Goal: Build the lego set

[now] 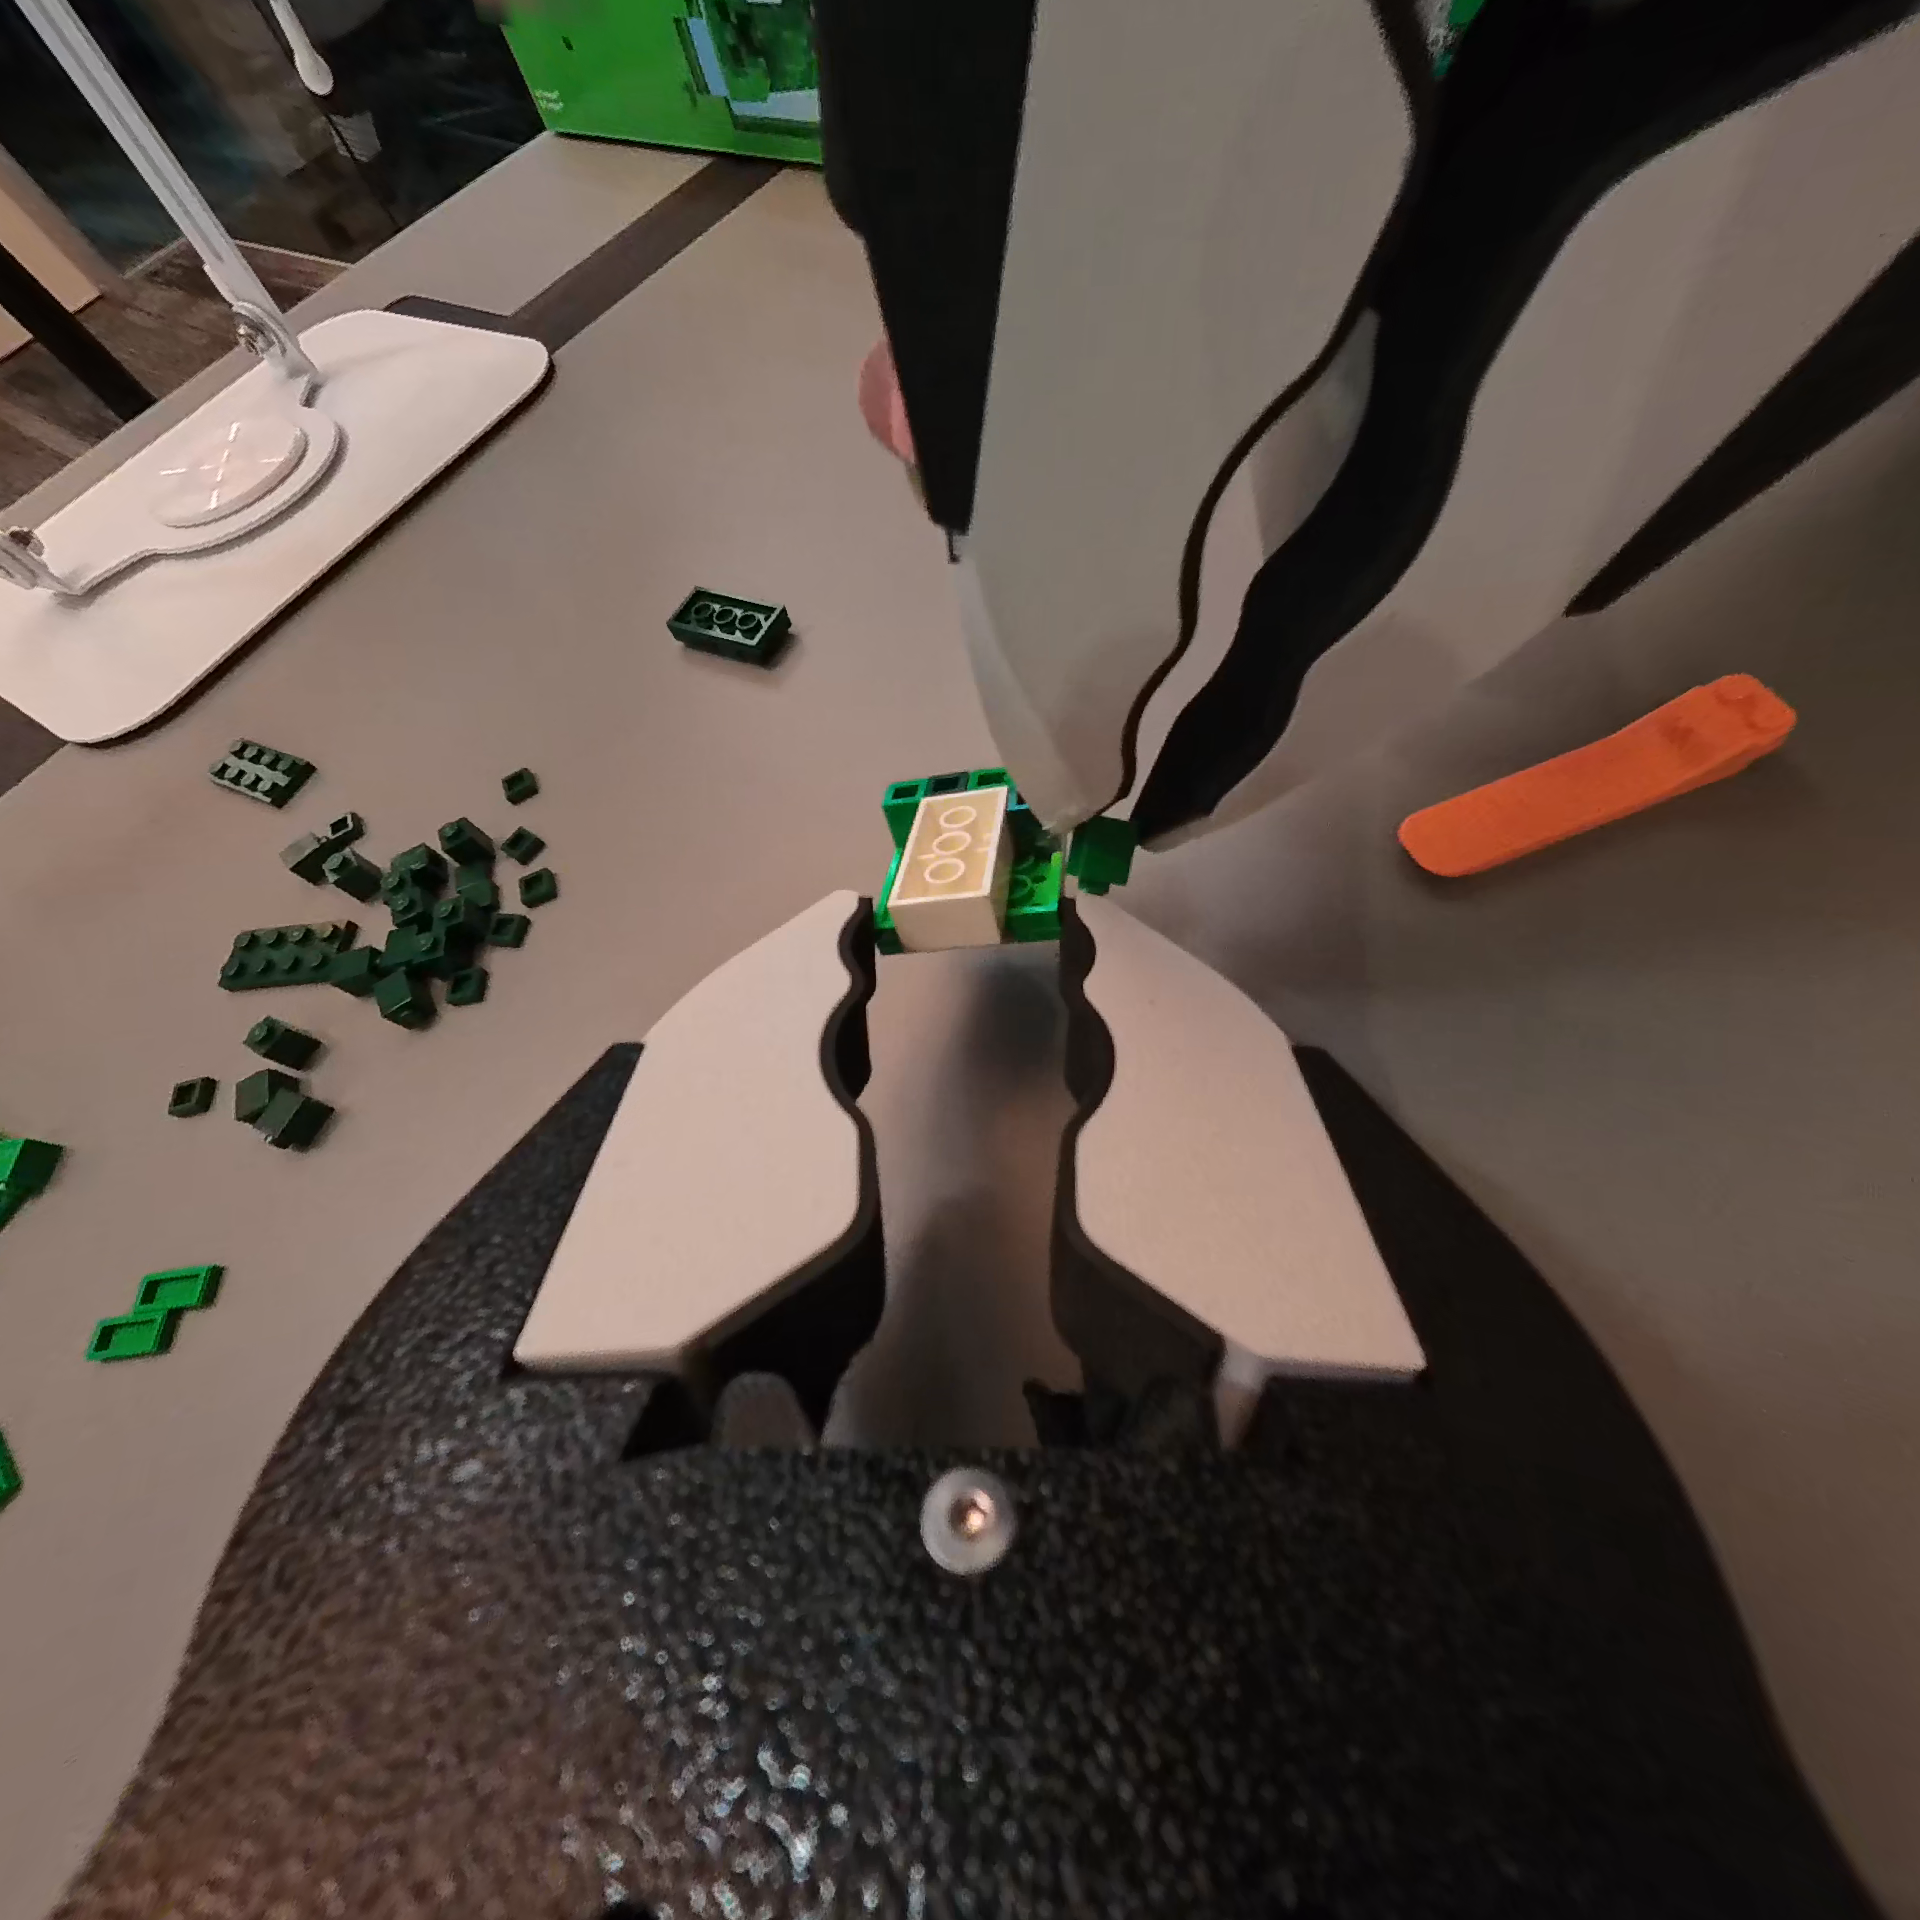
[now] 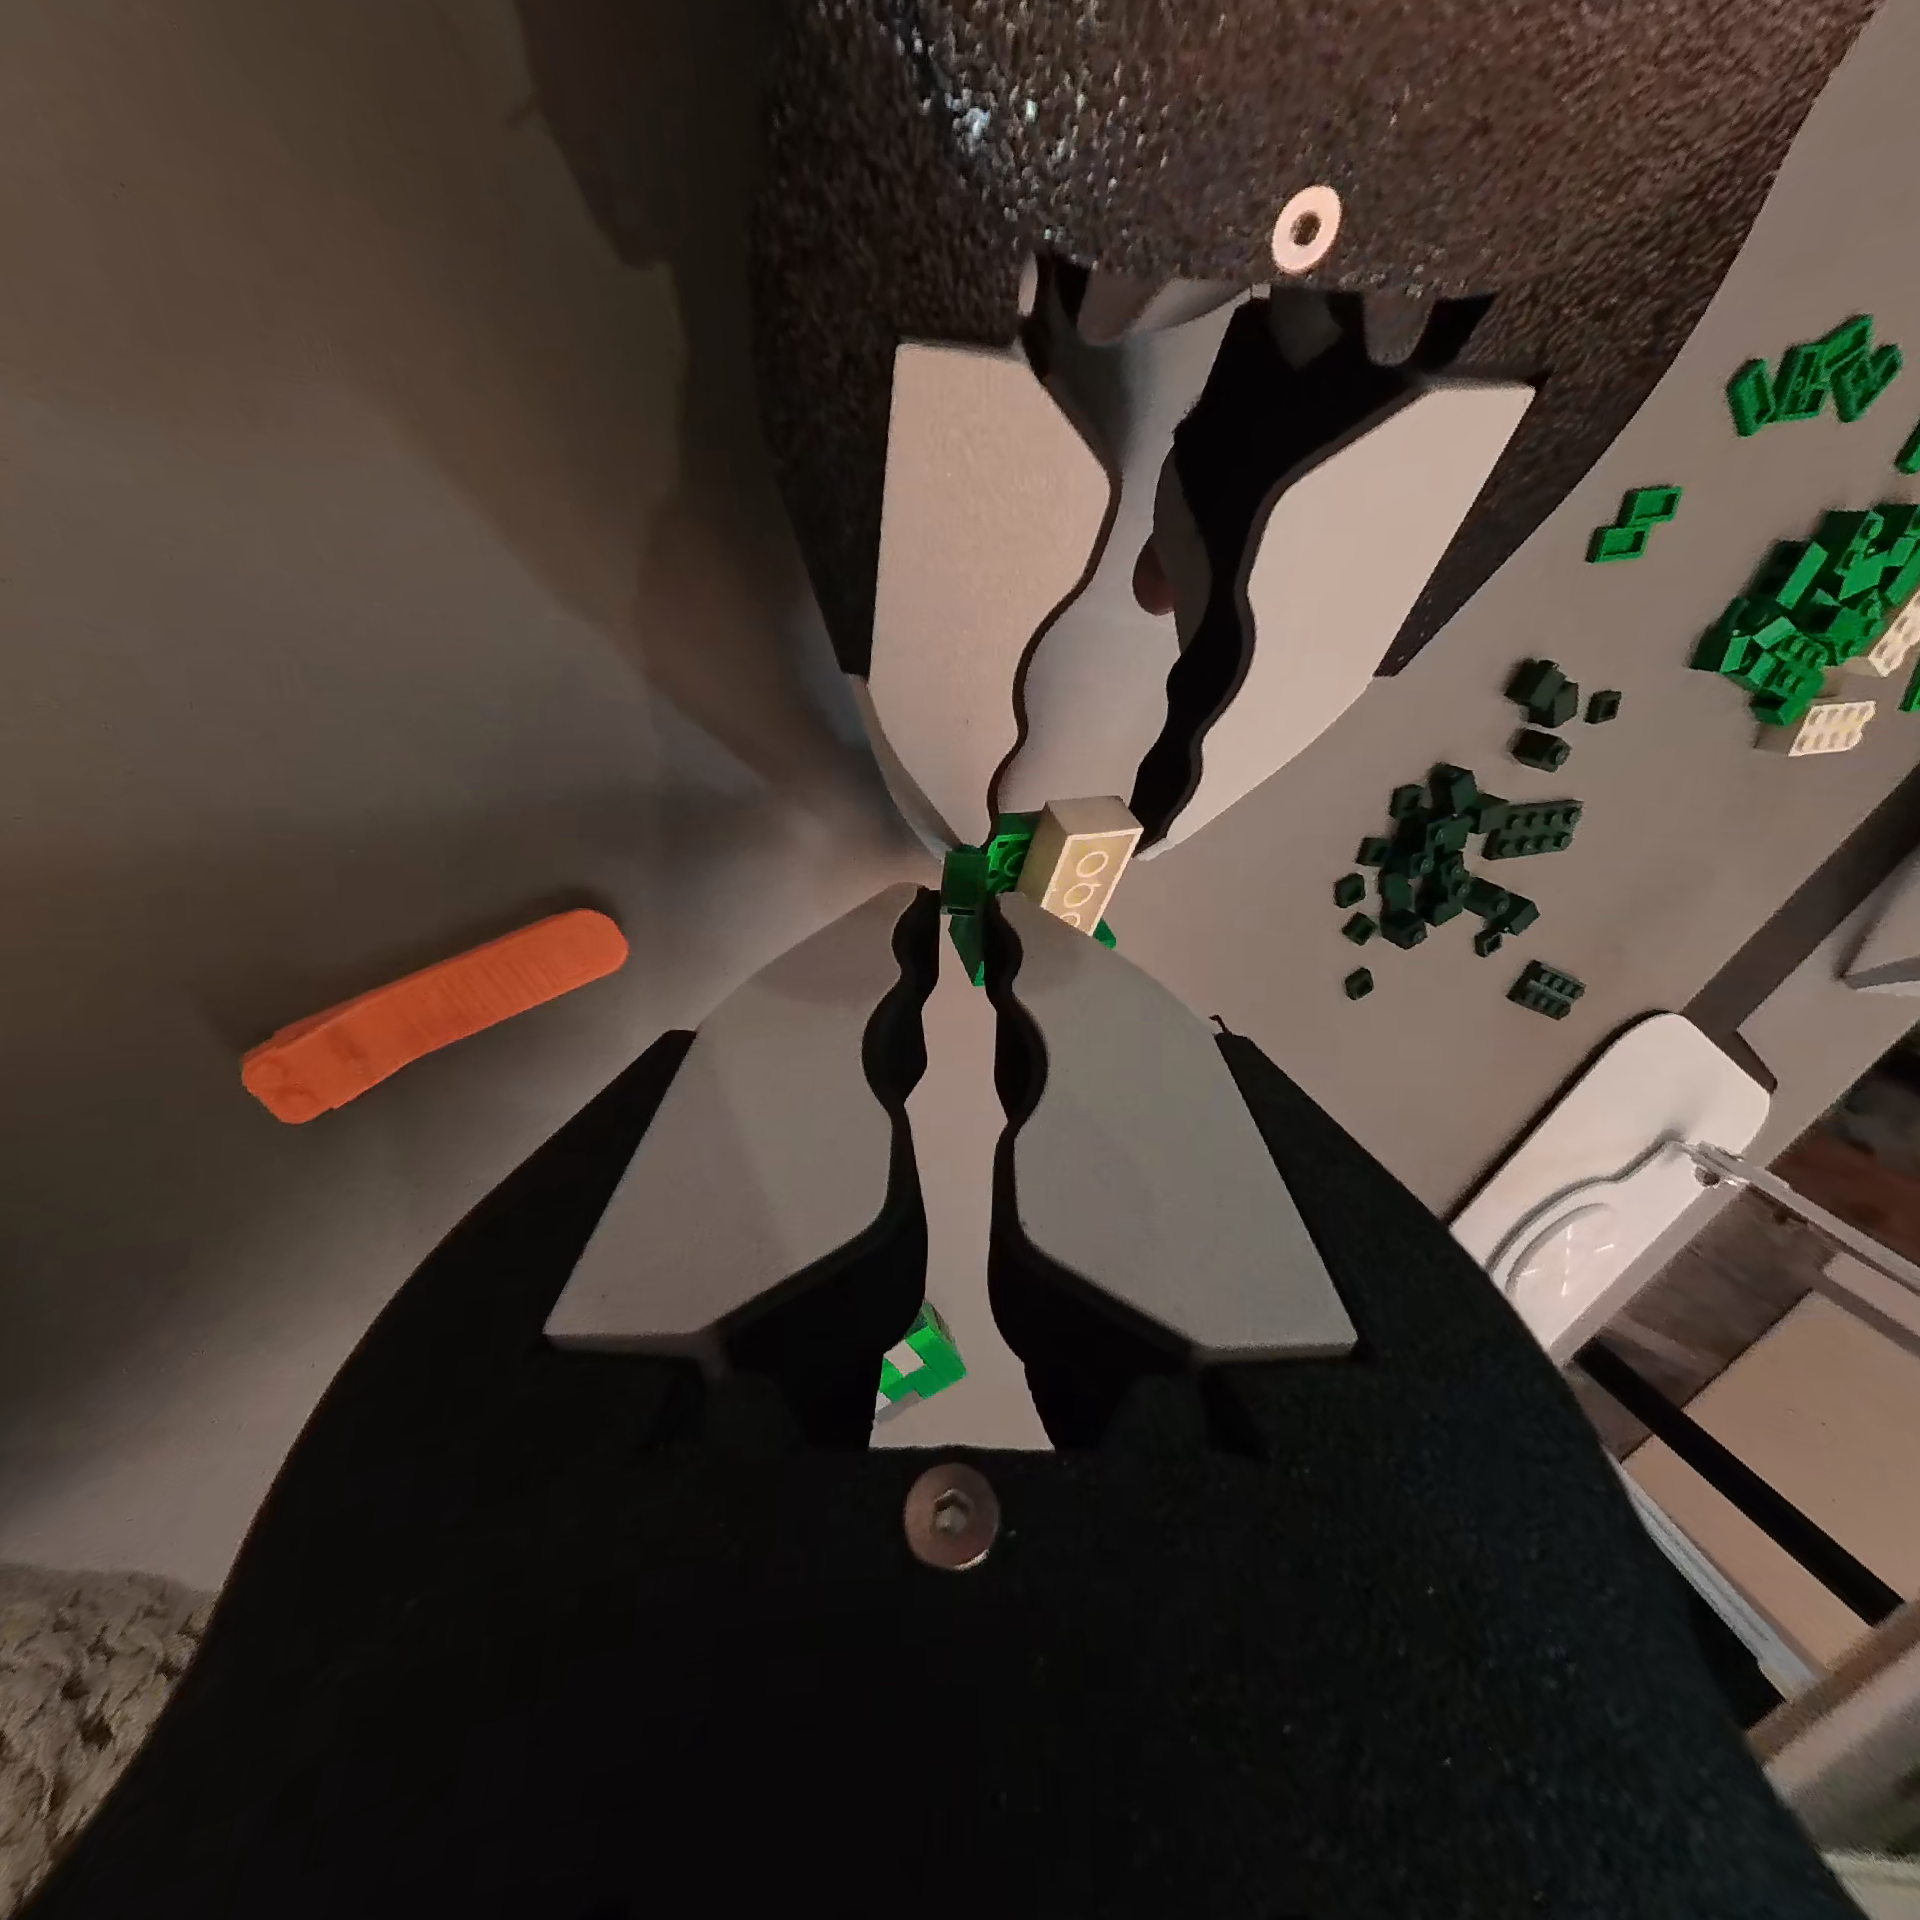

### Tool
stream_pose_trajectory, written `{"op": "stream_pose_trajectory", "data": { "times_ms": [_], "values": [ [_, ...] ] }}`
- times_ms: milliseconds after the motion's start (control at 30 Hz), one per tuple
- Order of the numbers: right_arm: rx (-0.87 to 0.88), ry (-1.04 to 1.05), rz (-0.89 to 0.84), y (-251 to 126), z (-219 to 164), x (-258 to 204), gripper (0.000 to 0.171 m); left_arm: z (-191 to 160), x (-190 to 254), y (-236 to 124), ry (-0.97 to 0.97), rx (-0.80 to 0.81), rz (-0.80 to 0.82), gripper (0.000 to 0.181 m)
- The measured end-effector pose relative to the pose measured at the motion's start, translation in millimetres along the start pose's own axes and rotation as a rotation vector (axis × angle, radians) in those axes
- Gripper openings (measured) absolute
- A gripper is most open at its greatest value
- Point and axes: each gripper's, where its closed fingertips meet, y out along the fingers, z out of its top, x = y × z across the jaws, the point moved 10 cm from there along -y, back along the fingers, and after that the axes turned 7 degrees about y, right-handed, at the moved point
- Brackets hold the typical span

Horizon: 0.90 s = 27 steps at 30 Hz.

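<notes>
left gripper: nearest, fingers pinching the small build by its green base, held above the table.
right gripper: just beyond the build, tips pressed on a small green piece at its edge.
risk: an off-line push could twist the build loose or drop the piece.
orange separator: farther off, idle.

A white lamp base sits at the far left corner of the grey worktop, its slim metal stem leaning up and away. A dark strip runs across the worktop's surface beside it. Beyond the worktop's edge there is wood-look flooring. In the right wrist view, a patch of knobbly grey fabric shows low in the corner
</notes>
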Motion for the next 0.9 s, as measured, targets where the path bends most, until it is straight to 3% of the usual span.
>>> {"op": "stream_pose_trajectory", "data": {
  "times_ms": [200,367,600,900],
  "values": [
    [-0.004,0.017,-0.008,-0.7,-6.4,0.9,0.007,0.2,0.0,-0.6,-0.006,0.006,-0.007,0.035],
    [0.044,0.15,0.055,-5.5,-33.9,-2.4,0.008,-1.0,-3.3,-1.4,-0.049,-0.005,0.015,0.034],
    [0.256,0.306,0.085,21.0,-77.3,-36.7,0.008,-1.0,-2.1,0.4,-0.033,-0.026,0.023,0.035],
    [0.473,0.499,0.037,33.2,-101.0,-52.7,0.015,-0.6,-1.1,1.0,-0.022,-0.03,0.007,0.035]
  ]
}}
